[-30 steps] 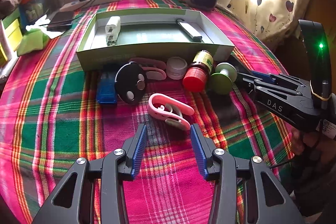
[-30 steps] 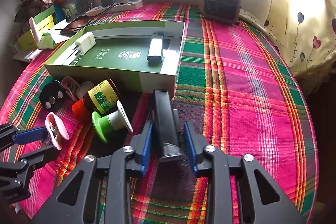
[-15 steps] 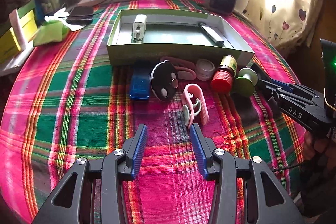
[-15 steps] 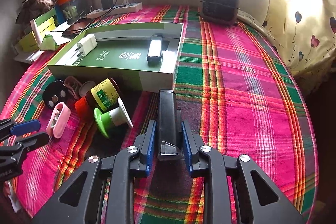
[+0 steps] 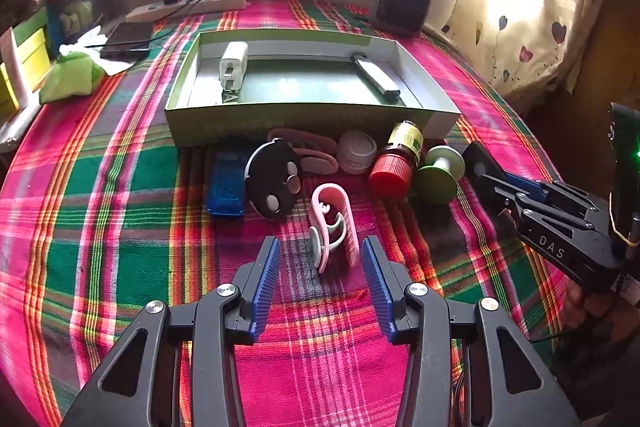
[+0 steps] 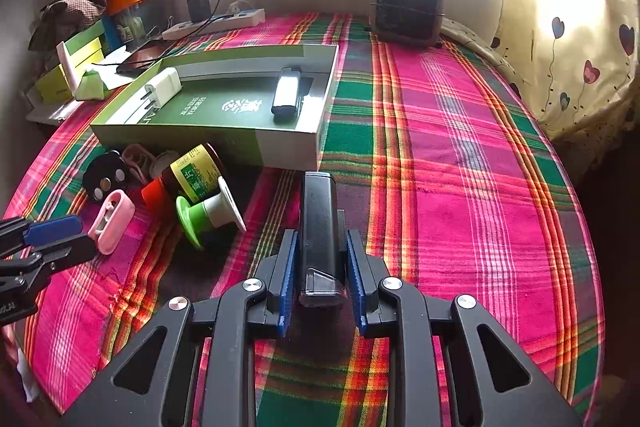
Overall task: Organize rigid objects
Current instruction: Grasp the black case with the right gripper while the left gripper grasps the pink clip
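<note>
My right gripper (image 6: 320,241) is shut on a black bar-shaped object (image 6: 318,215) that points toward the near right corner of the green shallow box (image 6: 200,135). The box holds a white charger plug (image 6: 162,89) and a silver bar (image 6: 288,93). My left gripper (image 5: 320,251) is open, and a pink clip (image 5: 334,223) lies lengthwise just between its fingertips without touching the pads. In front of the box (image 5: 312,119) lie a blue block (image 5: 226,185), a black disc (image 5: 274,183), another pink clip (image 5: 312,151), a white cap (image 5: 357,155), a red-capped brown bottle (image 5: 394,167) and a green spool (image 5: 440,173).
A plaid cloth (image 6: 460,187) covers the table. A dark heater (image 5: 400,3) stands behind the box, with a power strip (image 5: 188,7) and a phone (image 5: 128,41) at the back left. Yellow-green boxes (image 6: 72,67) crowd the left edge; a curtain (image 6: 580,47) hangs at the right.
The right jaws have closed tight on the black bar. The pink clip has turned from crosswise to lengthwise and now sits between the left fingertips.
</note>
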The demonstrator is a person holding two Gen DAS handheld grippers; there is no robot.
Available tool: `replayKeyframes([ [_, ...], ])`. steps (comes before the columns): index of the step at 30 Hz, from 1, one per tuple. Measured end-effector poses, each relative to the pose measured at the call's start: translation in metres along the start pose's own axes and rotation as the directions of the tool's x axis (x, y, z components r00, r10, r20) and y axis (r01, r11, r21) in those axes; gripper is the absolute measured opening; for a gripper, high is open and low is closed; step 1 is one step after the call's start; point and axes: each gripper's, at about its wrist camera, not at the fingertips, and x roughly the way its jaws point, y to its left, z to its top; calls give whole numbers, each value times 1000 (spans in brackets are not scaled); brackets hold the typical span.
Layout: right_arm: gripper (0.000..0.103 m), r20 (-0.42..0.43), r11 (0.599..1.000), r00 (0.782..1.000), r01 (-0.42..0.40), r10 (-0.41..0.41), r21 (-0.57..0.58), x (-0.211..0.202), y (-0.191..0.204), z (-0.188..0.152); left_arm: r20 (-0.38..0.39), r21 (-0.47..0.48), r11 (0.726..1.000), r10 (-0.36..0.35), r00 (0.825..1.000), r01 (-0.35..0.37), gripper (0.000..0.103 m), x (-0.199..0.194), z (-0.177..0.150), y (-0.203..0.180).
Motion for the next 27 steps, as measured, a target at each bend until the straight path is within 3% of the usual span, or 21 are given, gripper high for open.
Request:
replayKeyframes([
  [18, 25, 6, 1000, 1000, -4, 4, 23, -7, -6, -8, 11, 57, 996, 65, 998, -66, 41, 17, 10, -14],
  [27, 25, 5, 1000, 1000, -6, 5, 25, -7, -6, -9, 23, 67, 993, 94, 995, -95, 23, 18, 10, -13],
])
